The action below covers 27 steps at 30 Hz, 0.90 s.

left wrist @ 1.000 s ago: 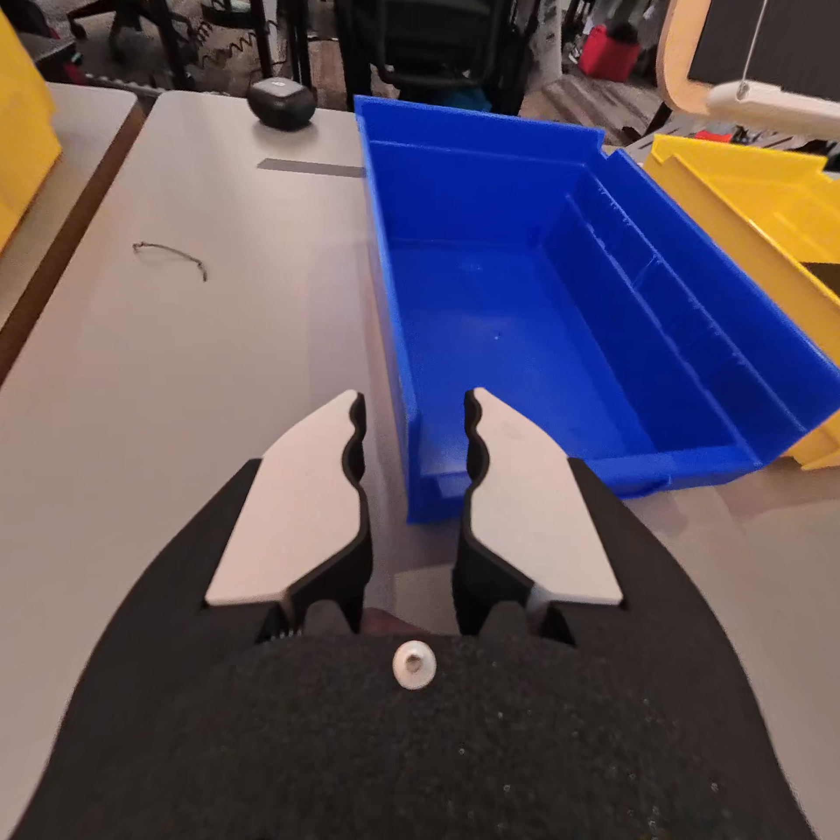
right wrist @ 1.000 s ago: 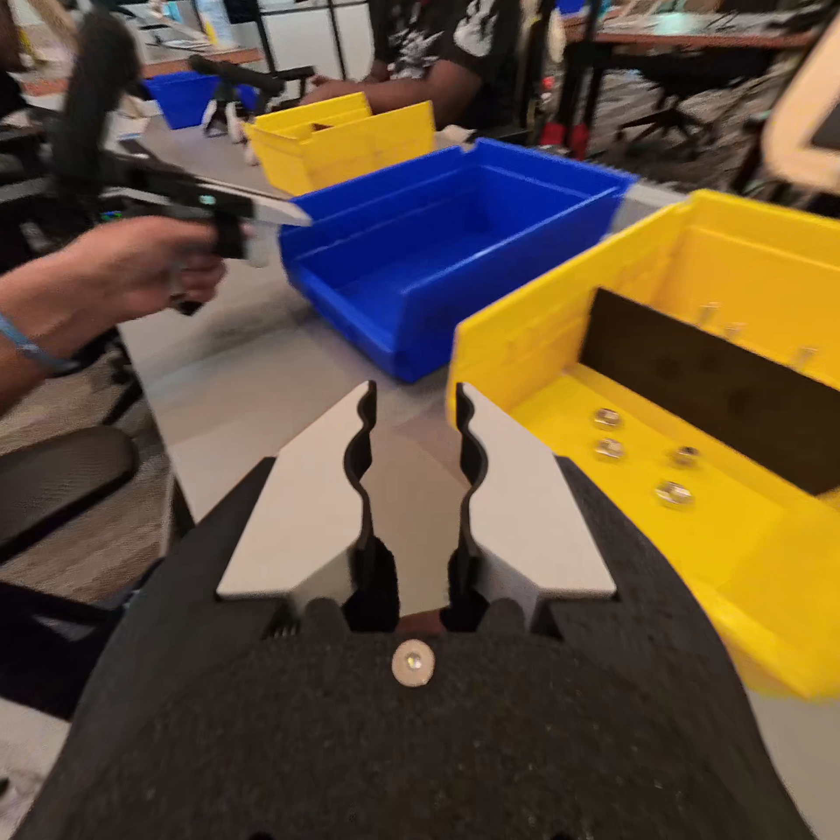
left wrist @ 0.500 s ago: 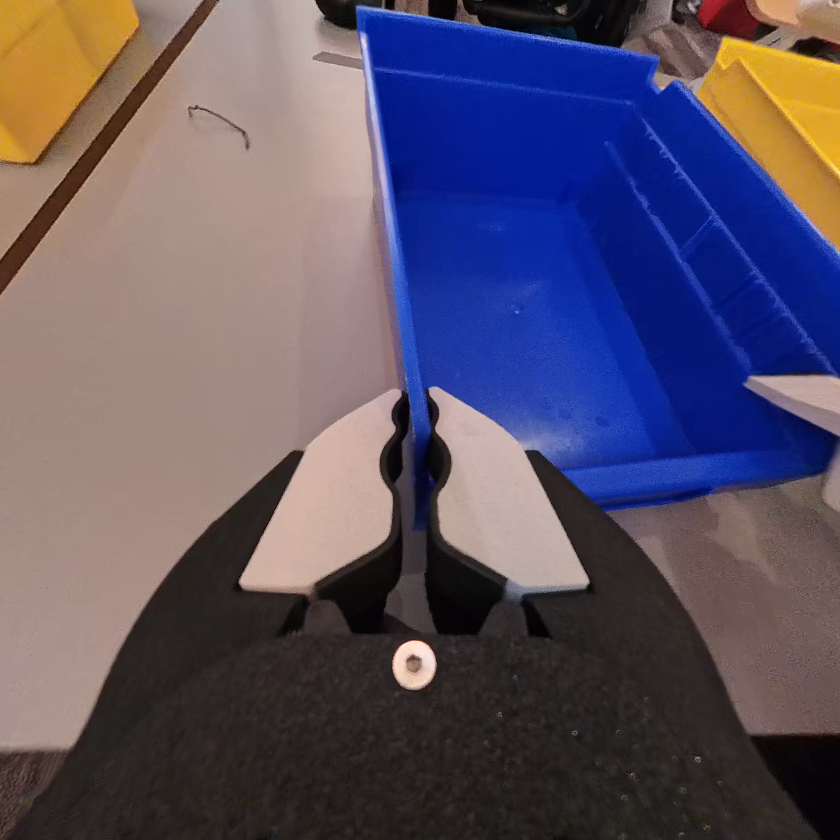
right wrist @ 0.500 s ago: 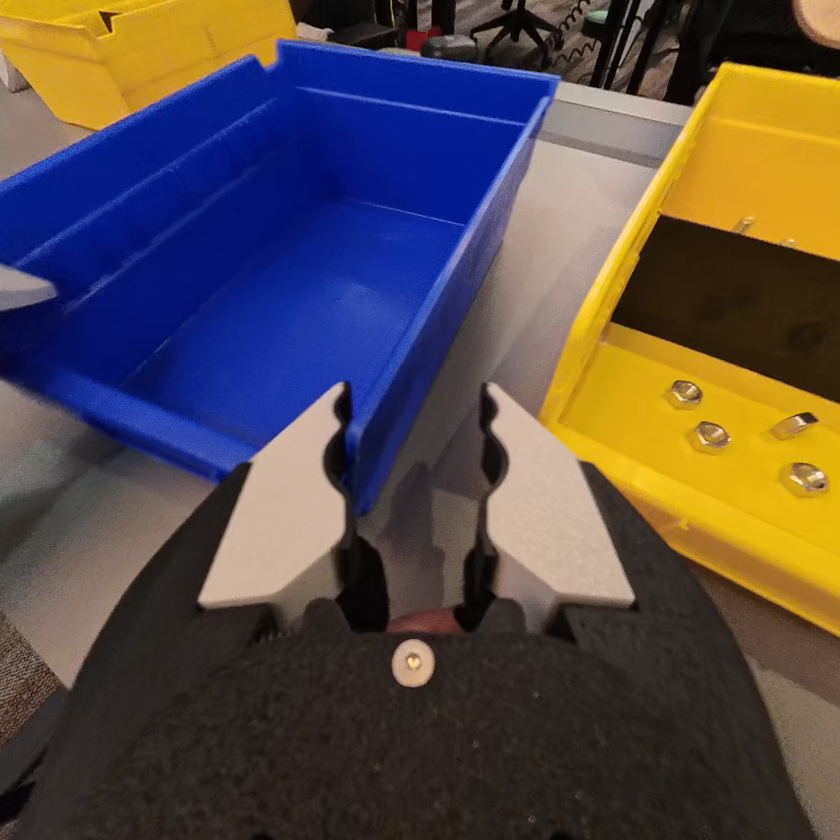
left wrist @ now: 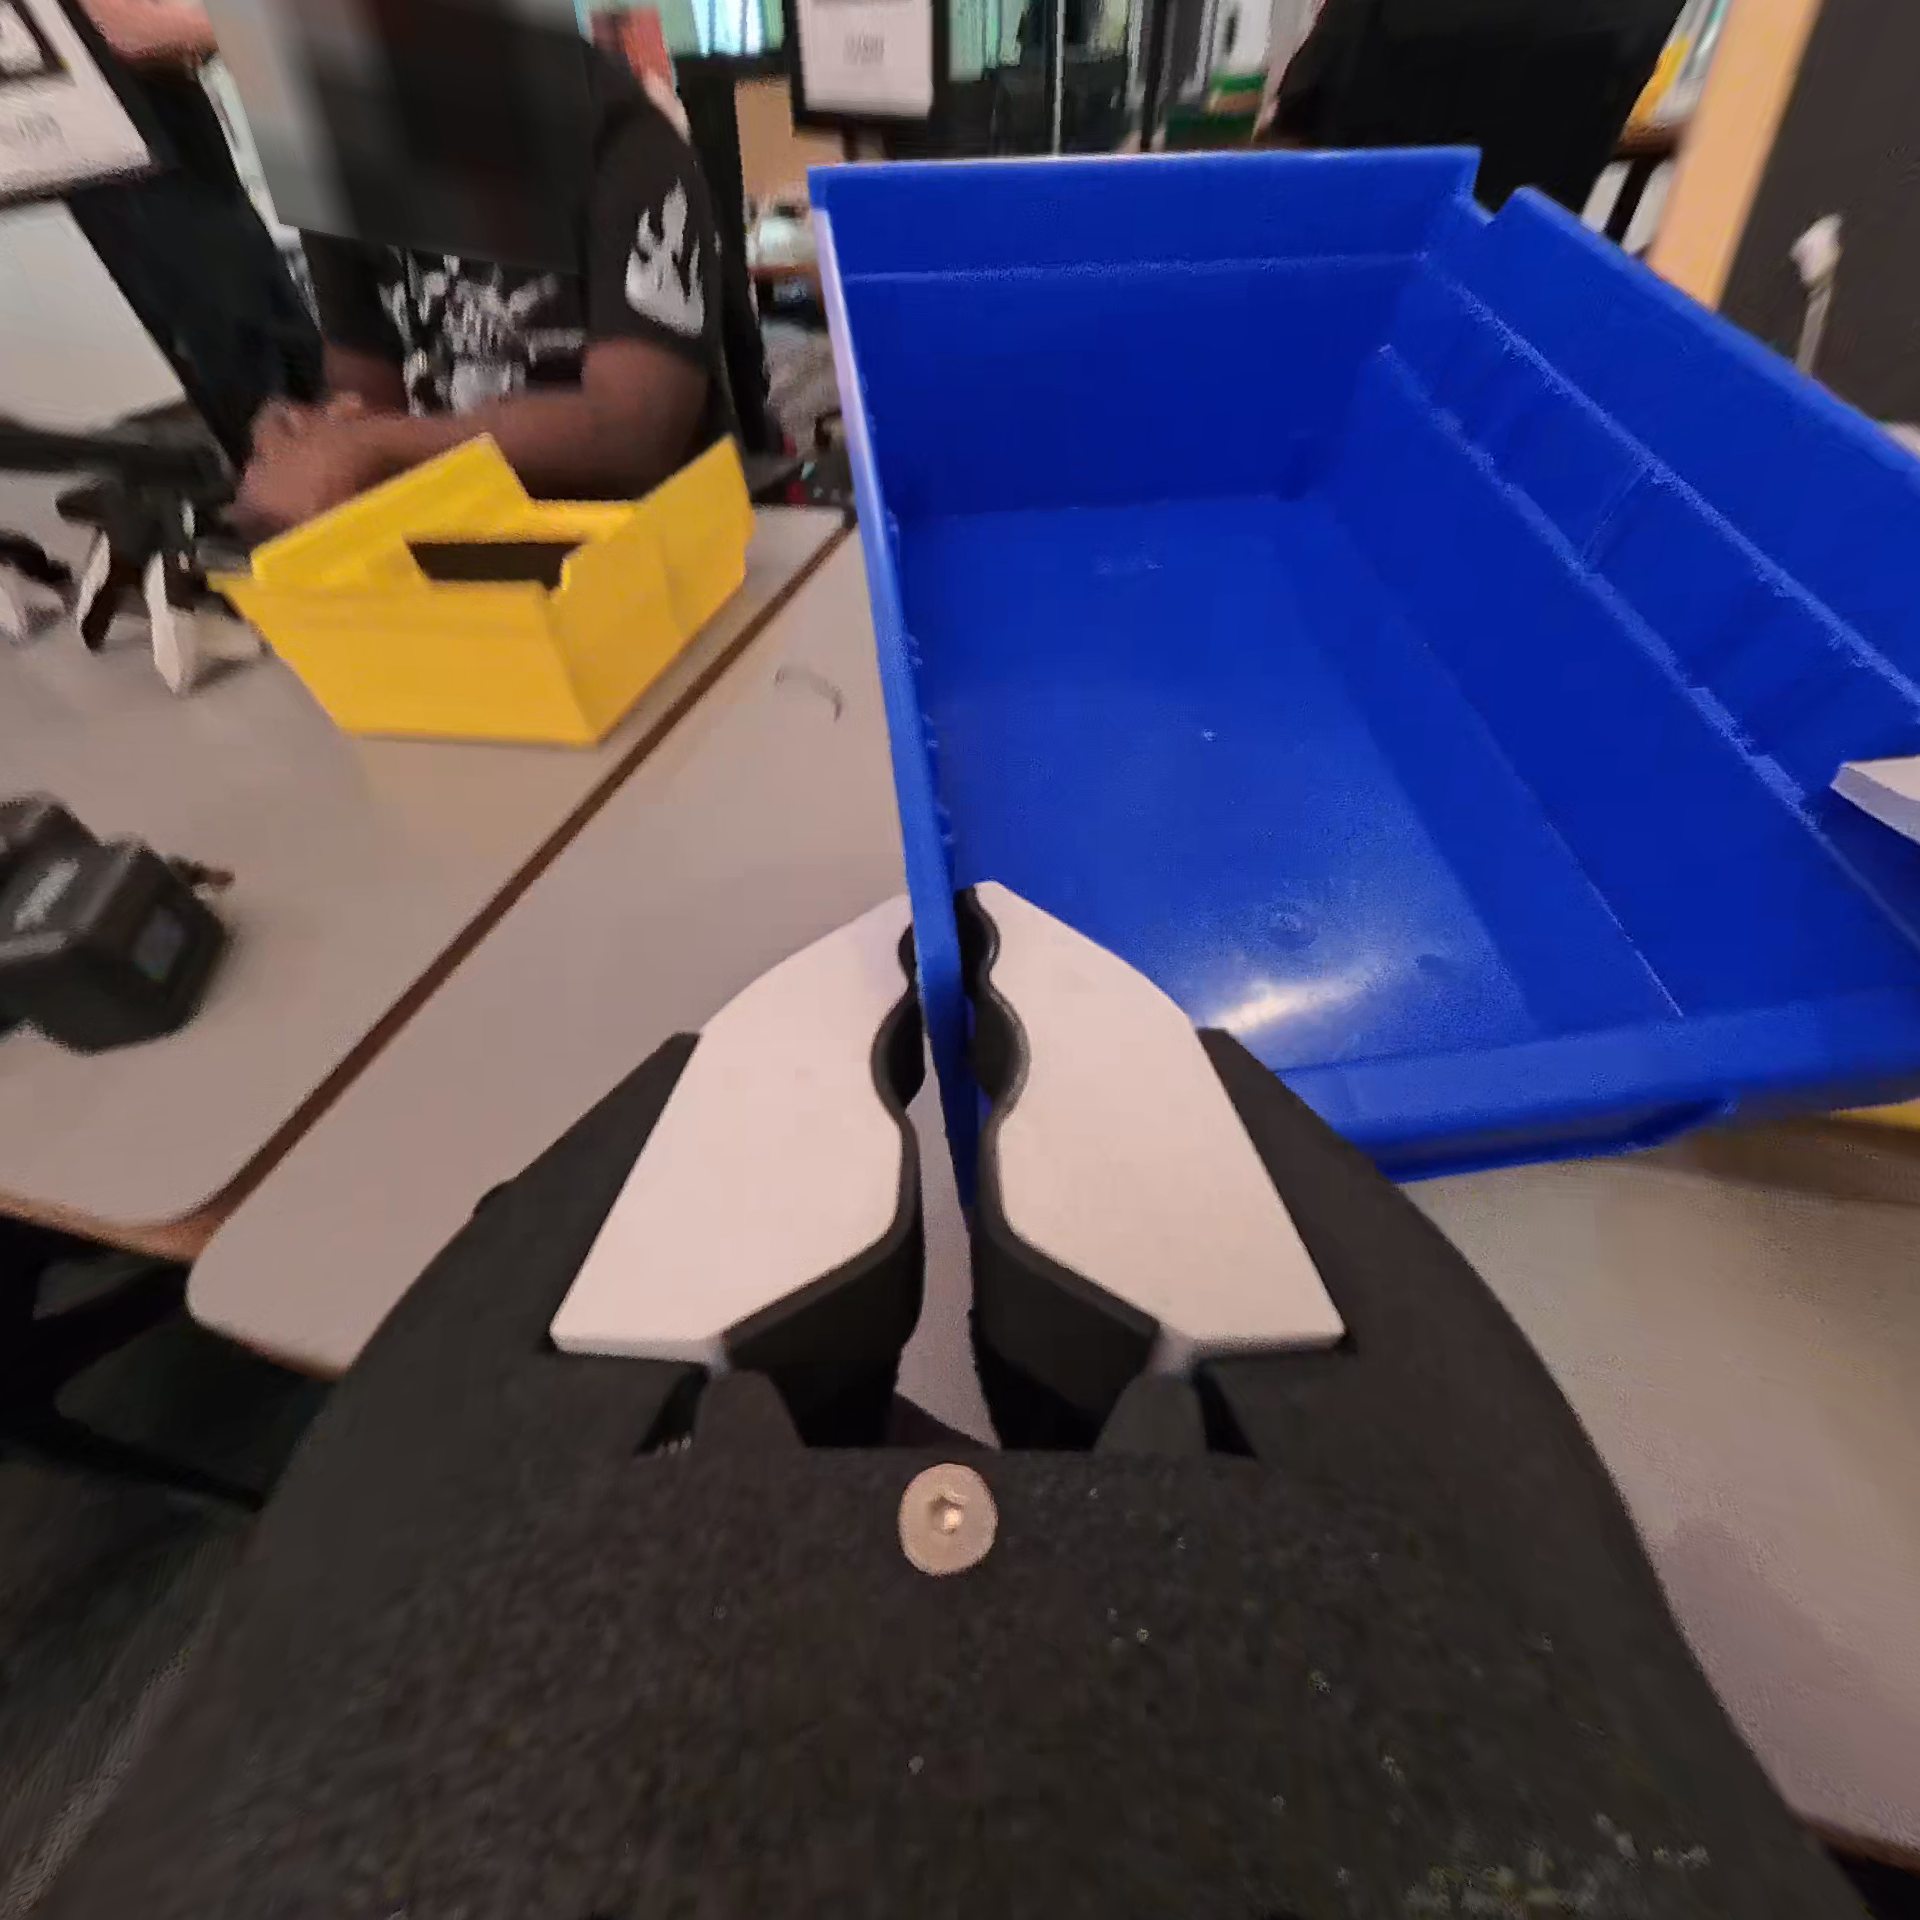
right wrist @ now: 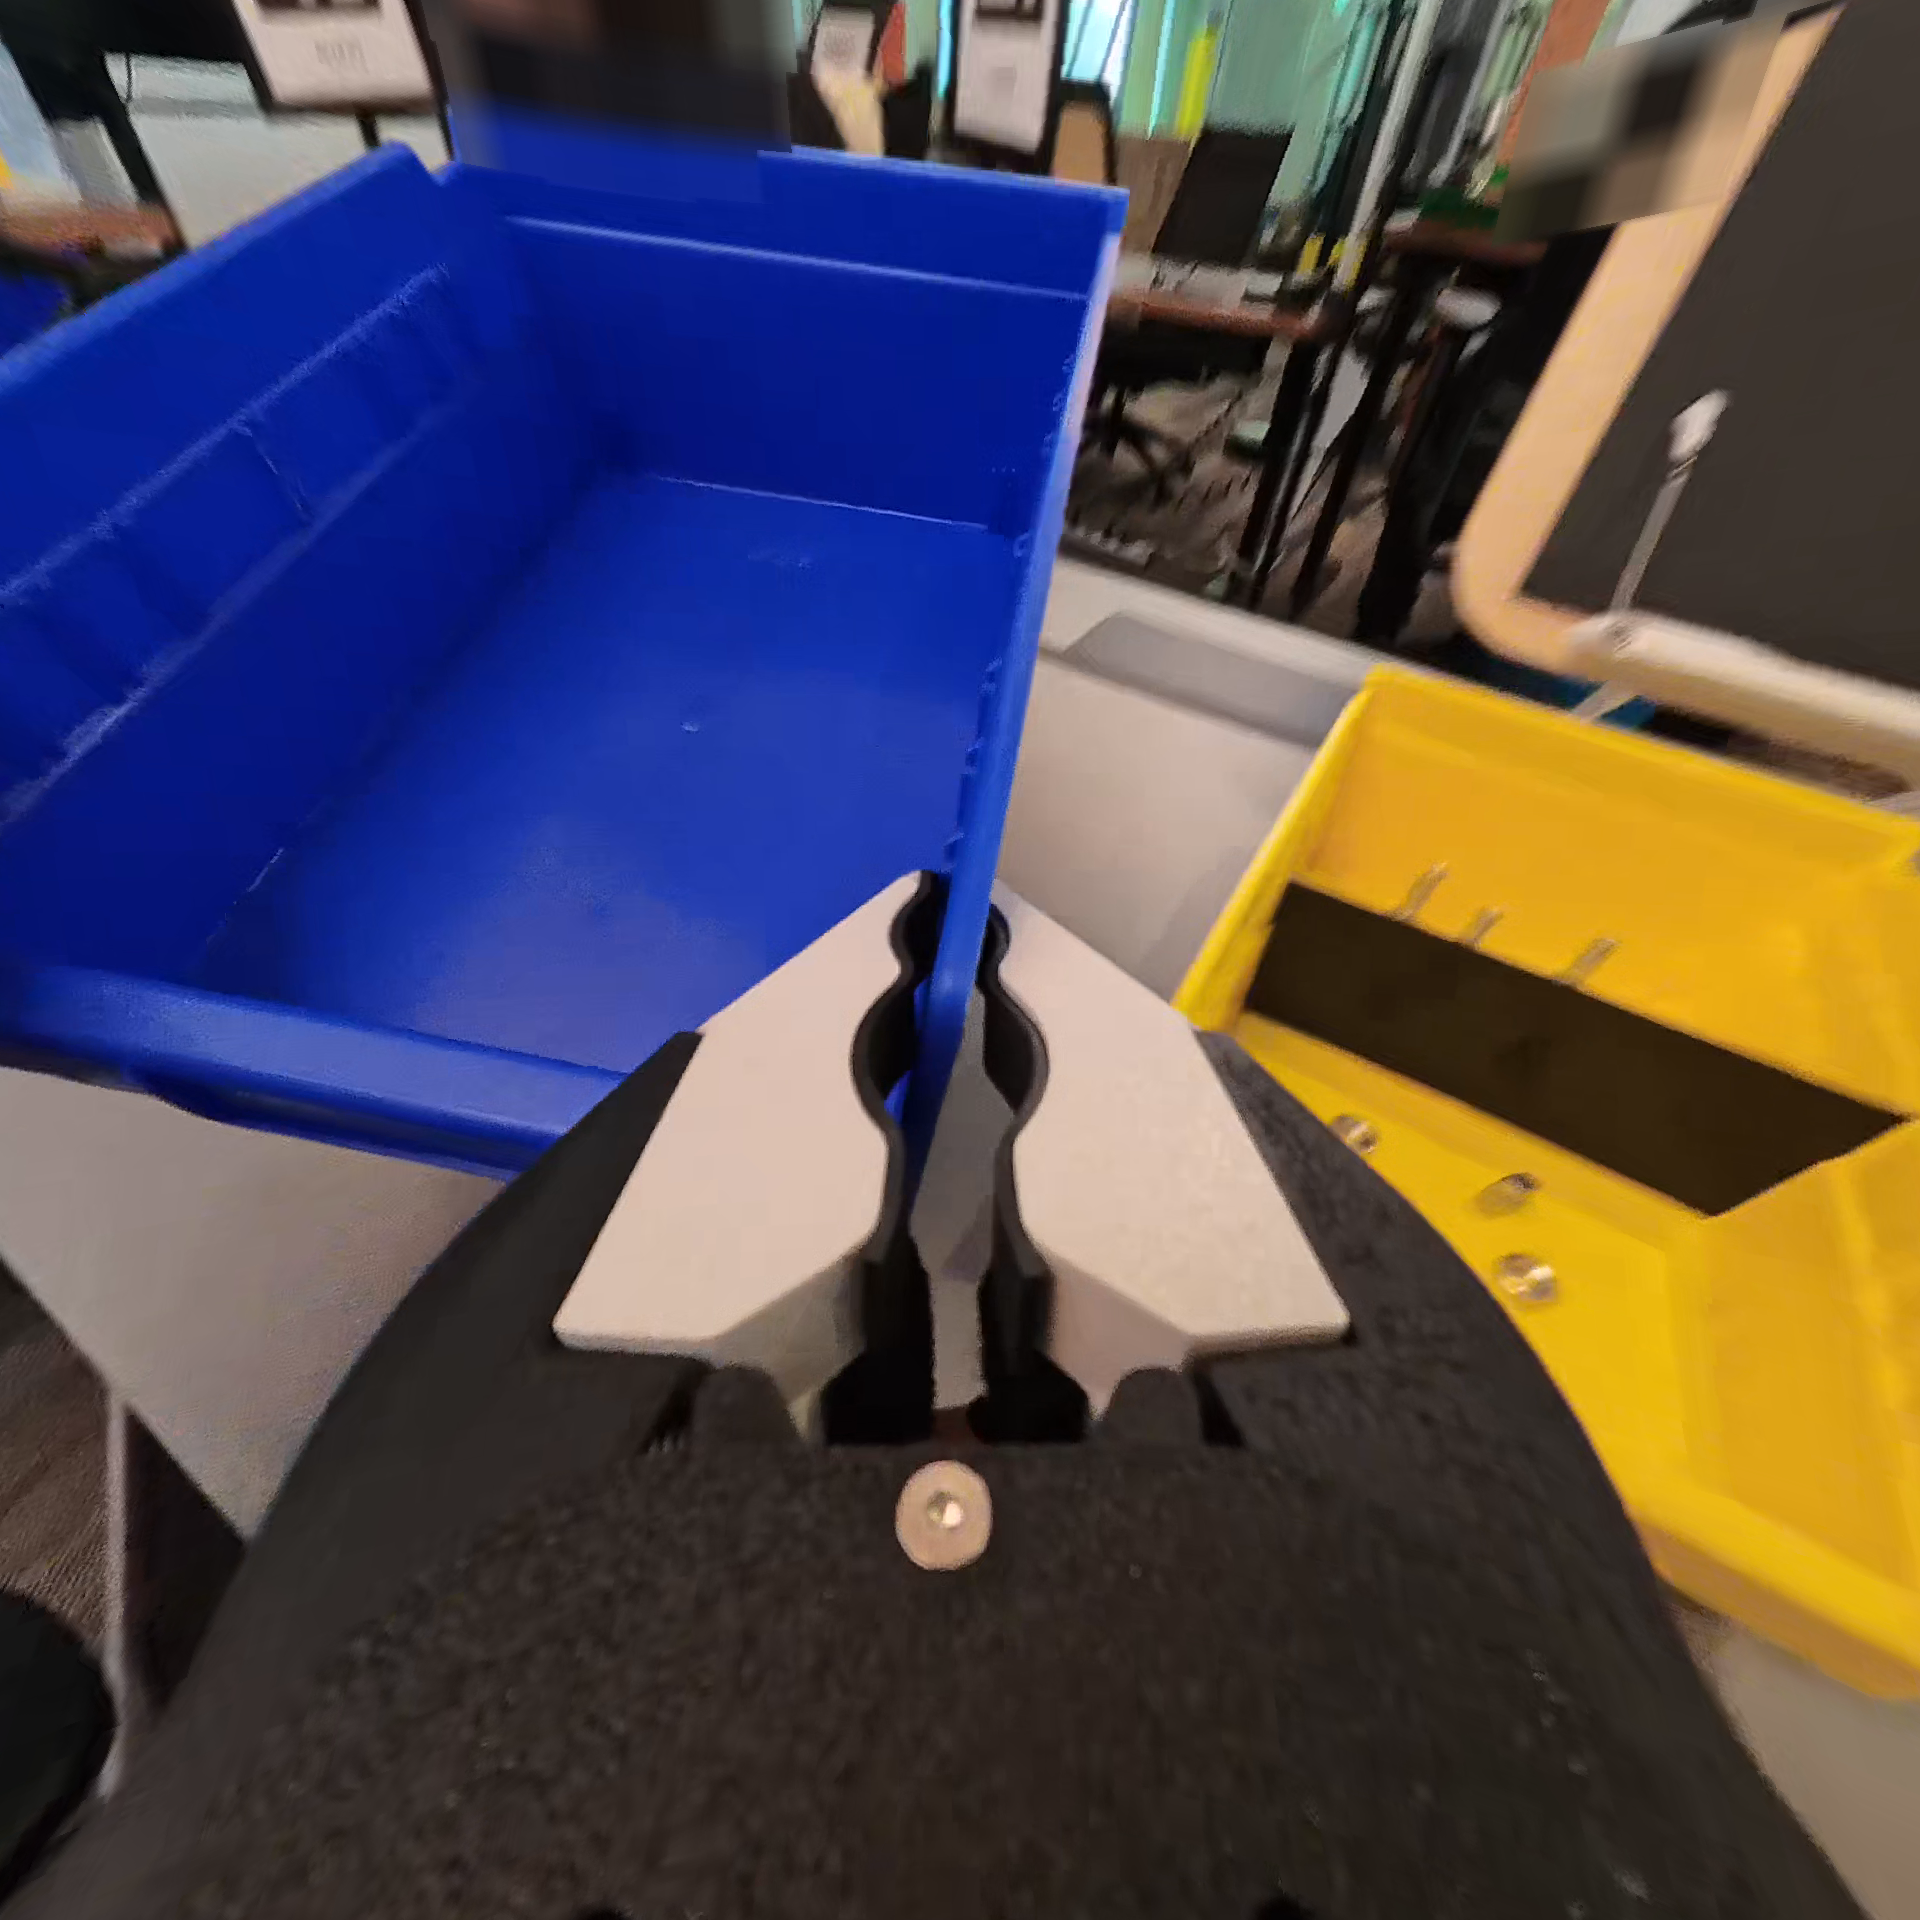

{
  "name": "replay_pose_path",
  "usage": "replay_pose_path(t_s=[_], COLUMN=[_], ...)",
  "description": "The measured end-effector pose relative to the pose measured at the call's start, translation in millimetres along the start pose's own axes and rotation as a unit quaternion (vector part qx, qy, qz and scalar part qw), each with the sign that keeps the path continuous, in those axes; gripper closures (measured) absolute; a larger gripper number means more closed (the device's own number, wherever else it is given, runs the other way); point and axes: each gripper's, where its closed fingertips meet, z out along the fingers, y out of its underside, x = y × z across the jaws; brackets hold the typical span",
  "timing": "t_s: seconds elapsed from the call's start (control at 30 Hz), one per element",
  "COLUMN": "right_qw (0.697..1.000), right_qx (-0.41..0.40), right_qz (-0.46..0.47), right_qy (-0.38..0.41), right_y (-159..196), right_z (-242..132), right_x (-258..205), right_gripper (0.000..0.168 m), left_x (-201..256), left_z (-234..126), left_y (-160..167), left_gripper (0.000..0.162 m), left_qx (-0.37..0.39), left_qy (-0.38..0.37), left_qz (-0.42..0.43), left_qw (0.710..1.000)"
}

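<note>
1. Above the counter (left wrist: 665, 966), the blue bin (left wrist: 1247, 727) hangs lifted and tilted.
2. Left tongs (left wrist: 940, 914) are clamped on its left wall.
3. Right tongs (right wrist: 956, 914) are clamped on its right wall, just beside a yellow bin (right wrist: 1558, 810) holding nuts (right wrist: 1522, 1273).

Two pale grey worktops (left wrist: 312, 935) with brown edging stood side by side, a seated person (left wrist: 540, 312) at the far left one, while dark chair and desk legs (right wrist: 1299, 447) crowded the far right.
</note>
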Motion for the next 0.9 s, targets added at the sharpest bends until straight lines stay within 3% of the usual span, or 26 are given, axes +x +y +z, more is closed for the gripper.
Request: replay_pose_path(t_s=[0.1, 0.2, 0.37, 0.47, 0.6, 0.77, 0.9], right_qw=[0.998, 0.992, 0.966, 0.95, 0.936, 0.943, 0.955], right_qx=[0.044, 0.062, 0.029, 0.0, -0.053, -0.092, -0.089], right_qz=[0.004, 0.007, 0.032, 0.059, 0.083, 0.101, 0.125], right_qy=[0.043, 0.11, 0.255, 0.307, 0.339, 0.305, 0.254], right_y=[-40, -61, -44, -10, 60, 128, 162], right_z=[-26, -61, -139, -189, -233, -249, -240], right_x=[55, 135, 288, 374, 464, 519, 542], right_gripper=[0.164, 0.164, 0.164, 0.164, 0.164, 0.164, 0.164], left_x=[51, 132, 307, 413, 525, 590, 611], left_z=[5, 18, 32, 28, 24, 21, 20], left_y=[-51, -88, -104, -89, -38, 23, 40], left_gripper=[0.159, 0.158, 0.158, 0.158, 0.158, 0.157, 0.154], left_qx=[0.046, 0.073, 0.069, 0.052, 0.026, -0.015, -0.012], left_qy=[0.041, 0.104, 0.221, 0.292, 0.338, 0.351, 0.342], left_qz=[0.018, 0.037, 0.073, 0.087, 0.107, 0.133, 0.156], left_qw=[0.998, 0.991, 0.97, 0.951, 0.935, 0.927, 0.927])
